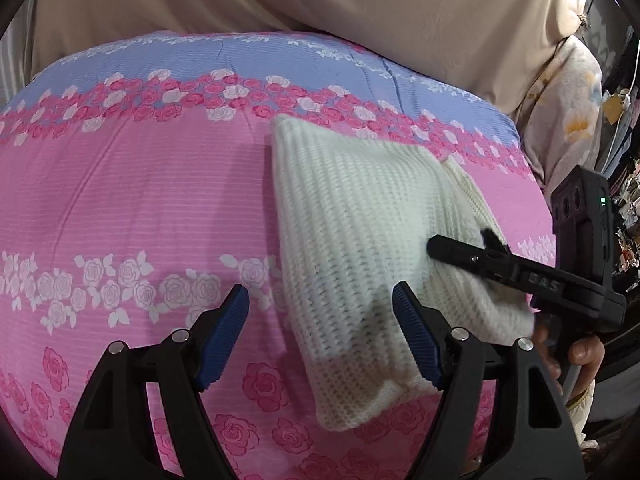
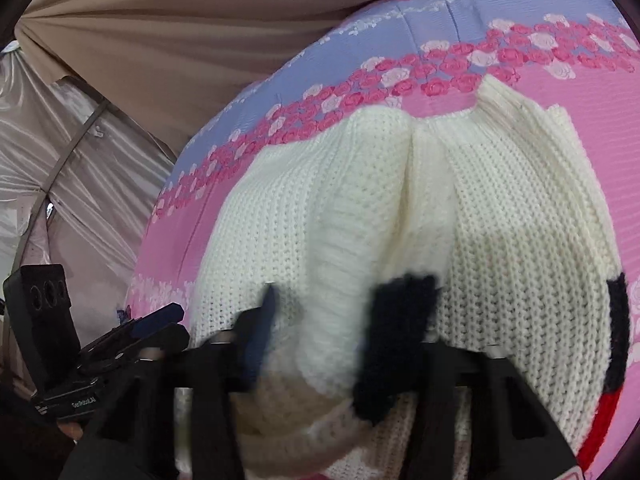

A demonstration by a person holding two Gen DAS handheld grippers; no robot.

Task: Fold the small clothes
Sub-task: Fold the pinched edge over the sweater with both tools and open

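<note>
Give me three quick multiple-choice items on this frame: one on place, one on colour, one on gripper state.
1. Where does the white knit sweater lie?
A. on the floral bedsheet
B. on a wooden floor
C. in a basket

2. What colour are the left gripper finger pads?
A. red
B. blue
C. green

3. What state is the left gripper in?
A. shut on the sweater
B. open
C. shut on the sheet

Answers:
1 A, pink rose-print sheet surrounds the knit.
2 B, both pads show blue.
3 B, its jaws stand wide apart, nothing between them.

Chunky rough-knit cream sweater point(image 1: 360, 216) on smooth printed cloth bedsheet point(image 1: 140, 200); matt plastic left tongs point(image 1: 320, 336).
</note>
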